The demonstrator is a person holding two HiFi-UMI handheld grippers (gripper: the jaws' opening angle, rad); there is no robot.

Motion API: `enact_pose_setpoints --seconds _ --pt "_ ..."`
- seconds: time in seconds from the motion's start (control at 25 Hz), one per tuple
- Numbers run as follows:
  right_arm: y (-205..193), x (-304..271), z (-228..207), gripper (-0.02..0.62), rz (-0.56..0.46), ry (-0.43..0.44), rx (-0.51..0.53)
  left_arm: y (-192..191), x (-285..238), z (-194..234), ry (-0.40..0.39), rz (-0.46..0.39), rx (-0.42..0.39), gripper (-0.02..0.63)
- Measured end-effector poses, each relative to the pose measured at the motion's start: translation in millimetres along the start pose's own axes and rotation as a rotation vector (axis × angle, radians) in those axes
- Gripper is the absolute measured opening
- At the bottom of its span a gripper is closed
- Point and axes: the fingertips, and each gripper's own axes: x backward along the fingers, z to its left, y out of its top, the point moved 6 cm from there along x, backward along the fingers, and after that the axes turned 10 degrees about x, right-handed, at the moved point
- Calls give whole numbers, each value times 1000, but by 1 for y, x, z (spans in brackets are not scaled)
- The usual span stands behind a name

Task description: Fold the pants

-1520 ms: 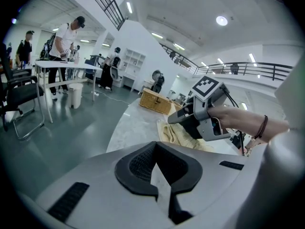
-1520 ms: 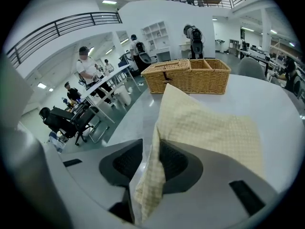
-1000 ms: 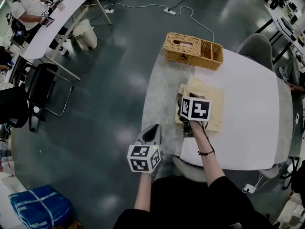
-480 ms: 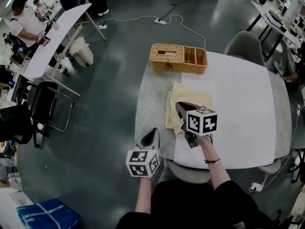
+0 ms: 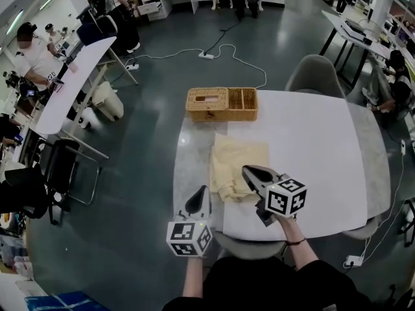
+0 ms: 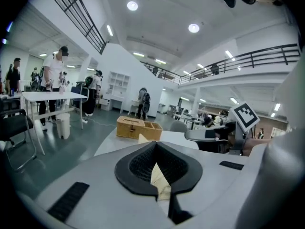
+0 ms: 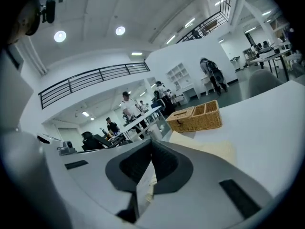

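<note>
Over the near edge of the white table (image 5: 311,141), the right gripper (image 5: 248,171) has just been closing and pinches the bunched near edge of the cream pants (image 5: 237,154). The left gripper (image 5: 202,191), jaws together and empty, hovers just off the table's left edge beside the pants. Beyond them a wicker basket (image 5: 222,103) sits at the far edge, and bare tabletop spreads to the right.

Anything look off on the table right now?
Only the pants: they lie by the left edge of the table, and their near end is bunched and wrinkled, with the layers not lined up. The basket at the far corner looks fine.
</note>
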Motion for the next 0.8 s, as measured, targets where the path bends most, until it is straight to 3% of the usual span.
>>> enact_pose_setpoints --seconds 0.28,0.8 --pt "15 59 -9 15 -137 -43 16 19 6 -38 -21 -117 -53 8" --pt "42 134 -30 15 -256 -140 85 35 23 -75 0 -236 -111 8"
